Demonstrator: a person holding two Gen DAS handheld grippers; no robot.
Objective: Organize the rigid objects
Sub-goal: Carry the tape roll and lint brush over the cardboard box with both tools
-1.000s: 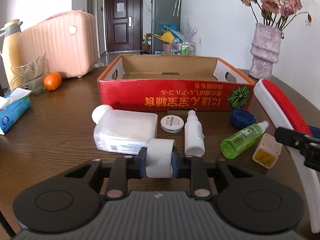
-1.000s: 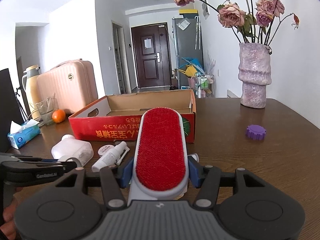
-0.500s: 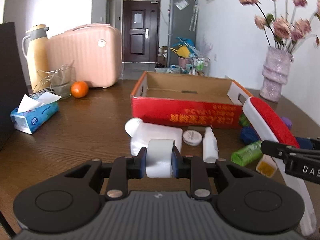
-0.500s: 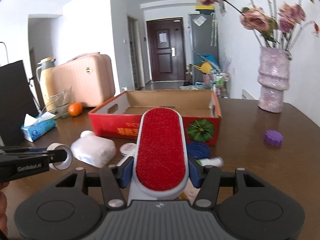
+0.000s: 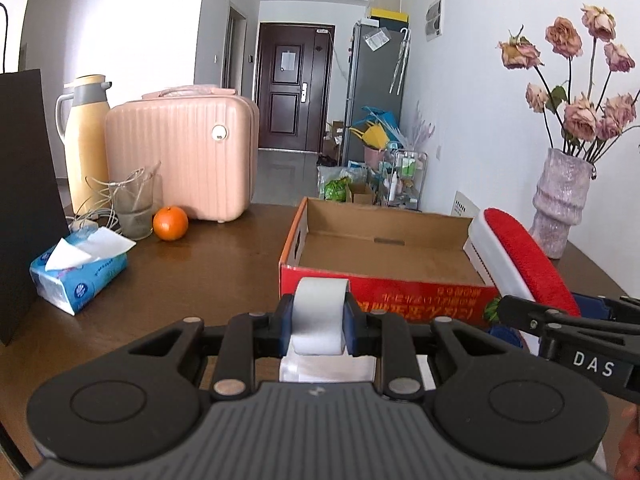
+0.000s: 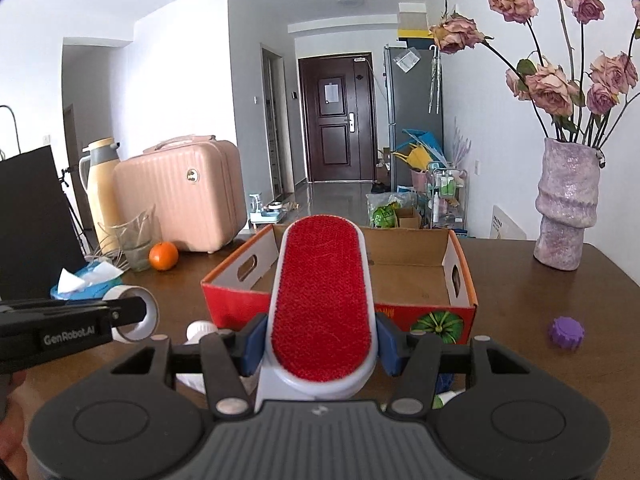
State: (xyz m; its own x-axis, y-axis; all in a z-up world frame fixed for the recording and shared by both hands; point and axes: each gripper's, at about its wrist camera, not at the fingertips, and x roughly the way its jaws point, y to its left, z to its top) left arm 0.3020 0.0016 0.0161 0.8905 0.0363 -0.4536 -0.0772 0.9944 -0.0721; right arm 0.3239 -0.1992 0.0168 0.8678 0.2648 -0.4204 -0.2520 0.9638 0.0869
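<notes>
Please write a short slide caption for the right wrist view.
Right gripper holds a red lint brush before the empty cardboard box; left gripper holds a tape roll.

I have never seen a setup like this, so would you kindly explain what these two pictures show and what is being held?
No robot here: a person carries a hand-held two-finger claw in each hand, each with a camera looking along its fingers. One picture is the left camera's view, the other the right's. The left claw is shut on a white roll of tape. The right claw grips a red lint brush. Ahead on the brown table sits an open, seemingly empty cardboard box, likely their destination. Also there: an orange, tissue pack, pink case, flower vase and purple cap.
</notes>
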